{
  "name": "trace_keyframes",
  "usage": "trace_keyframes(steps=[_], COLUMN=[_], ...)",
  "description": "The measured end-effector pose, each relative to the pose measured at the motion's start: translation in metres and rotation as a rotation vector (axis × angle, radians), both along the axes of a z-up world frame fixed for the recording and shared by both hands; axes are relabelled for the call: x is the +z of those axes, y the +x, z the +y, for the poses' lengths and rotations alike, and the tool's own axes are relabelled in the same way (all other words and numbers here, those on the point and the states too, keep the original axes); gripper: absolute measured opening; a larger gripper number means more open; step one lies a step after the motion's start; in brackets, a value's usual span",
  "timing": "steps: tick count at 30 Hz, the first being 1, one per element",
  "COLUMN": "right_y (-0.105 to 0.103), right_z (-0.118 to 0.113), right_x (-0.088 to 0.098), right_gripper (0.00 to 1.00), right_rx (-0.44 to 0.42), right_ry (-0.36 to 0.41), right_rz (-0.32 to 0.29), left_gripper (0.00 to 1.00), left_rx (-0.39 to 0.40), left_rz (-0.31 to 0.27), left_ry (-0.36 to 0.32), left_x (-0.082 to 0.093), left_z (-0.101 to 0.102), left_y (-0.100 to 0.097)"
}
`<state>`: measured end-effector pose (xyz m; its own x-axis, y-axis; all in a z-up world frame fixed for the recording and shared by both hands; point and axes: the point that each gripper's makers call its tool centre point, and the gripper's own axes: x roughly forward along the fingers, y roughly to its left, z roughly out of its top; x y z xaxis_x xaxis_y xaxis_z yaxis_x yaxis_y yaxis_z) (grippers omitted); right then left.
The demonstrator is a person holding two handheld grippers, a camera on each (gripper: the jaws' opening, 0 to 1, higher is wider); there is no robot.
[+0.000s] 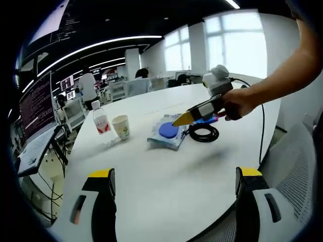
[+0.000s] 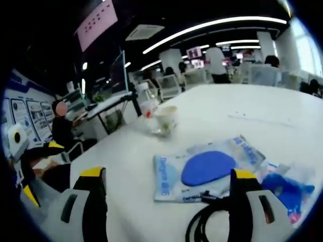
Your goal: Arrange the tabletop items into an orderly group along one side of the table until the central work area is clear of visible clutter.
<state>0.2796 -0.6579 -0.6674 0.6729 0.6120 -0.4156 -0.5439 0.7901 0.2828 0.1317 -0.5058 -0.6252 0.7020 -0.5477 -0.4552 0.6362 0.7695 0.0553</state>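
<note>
White round desk (image 1: 166, 186) in an open office, screens and seated people behind; clutter sits in a loose cluster toward the far side. My left gripper (image 1: 174, 194) hangs over the bare near part of the desk, jaws wide apart, nothing between them; my right gripper (image 2: 169, 199) is also spread, jaws apart and empty, seen from the left gripper view (image 1: 184, 119) with its yellow tips low over the packet. Items: water bottle (image 1: 101, 120) and paper cup (image 1: 121, 126) side by side, upright, toward the left edge; plastic packet (image 2: 207, 171) with a blue disc inside lying flat; black coiled cable (image 1: 203, 132) just beside the packet, touching or overlapping its corner, I cannot tell which; blue wrapped bits (image 2: 287, 191) just beside the cable. Judgement: step in hand is taking the packet or cable with the right gripper. To do it well: pick one item only; approach the packet at a free edge away from the coil; close on the film, not the disc; slide it toward the bottle and cup so the group forms along that edge.
</note>
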Motion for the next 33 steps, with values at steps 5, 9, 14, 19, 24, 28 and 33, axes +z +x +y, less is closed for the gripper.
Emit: trace_keyframes(steps=[5,9,14,19,24,28,33], right_y=[-0.014,-0.021,-0.025,-0.026,-0.027,-0.029,-0.032], right_z=[-0.023,-0.038,-0.052,-0.062,-0.073,-0.088,-0.106], right_x=[0.002,0.0,0.0,0.001,-0.002,-0.006,-0.009], right_gripper=[1.0,1.0,1.0,1.0,0.97,0.94,0.93], right_rx=[-0.064,-0.096,-0.13,-0.159,-0.191,-0.236,-0.291], right_ry=[0.018,0.021,0.019,0.027,0.046,0.057,0.068], right_rz=[0.001,0.009,0.01,0.005,0.021,0.029,0.043], left_gripper=[1.0,1.0,1.0,1.0,1.0,1.0,1.0], left_rx=[-0.015,-0.033,-0.062,-0.09,-0.15,-0.19,-0.218], left_rz=[0.009,0.012,0.011,0.0,-0.003,-0.01,0.002], left_ry=[0.003,0.009,0.009,0.003,0.012,0.002,-0.041], left_x=[-0.001,-0.003,-0.001,0.003,0.001,0.003,0.003], left_z=[-0.003,-0.006,-0.016,-0.029,-0.05,-0.069,-0.094], left_y=[-0.001,-0.002,0.004,0.015,0.026,0.038,0.052])
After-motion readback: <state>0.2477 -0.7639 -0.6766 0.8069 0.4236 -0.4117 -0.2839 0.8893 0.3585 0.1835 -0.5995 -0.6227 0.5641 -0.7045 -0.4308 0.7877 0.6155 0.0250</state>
